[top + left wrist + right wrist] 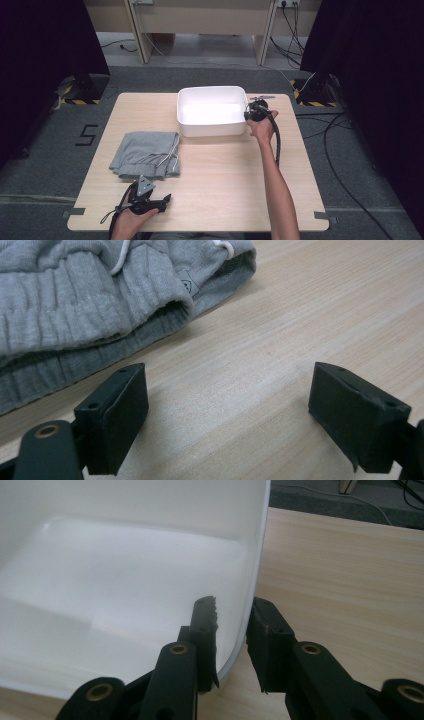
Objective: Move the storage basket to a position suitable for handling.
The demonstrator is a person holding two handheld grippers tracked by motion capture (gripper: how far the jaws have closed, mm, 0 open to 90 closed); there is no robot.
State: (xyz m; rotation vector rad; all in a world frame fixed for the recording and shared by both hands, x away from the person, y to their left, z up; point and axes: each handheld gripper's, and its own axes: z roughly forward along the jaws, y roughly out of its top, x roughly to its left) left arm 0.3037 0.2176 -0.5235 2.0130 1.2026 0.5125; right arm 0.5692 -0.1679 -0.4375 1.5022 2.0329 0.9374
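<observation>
Slippage looks like the main worry to me: the right gripper (232,630) has its fingers (204,630) straddling the right-hand wall of the white tub (212,111), one inside and one outside, and they pinch that thin, smooth rim close to its rounded corner. A bite that shallow on glossy plastic could slide off the moment the tub is dragged or lifted, and a one-sided pull could swing the tub round or tip it, perhaps towards the far edge of the table (240,170).

The tub itself is a broad, shallow, rounded rectangle, plain white and empty, standing at the far middle of the table. Just beside its near left corner lies a folded grey garment (146,154) with a white drawstring, which a swinging tub might nudge.

The left gripper (150,202) rests low at the near edge, fingers spread wide over bare wood, holding nothing.
</observation>
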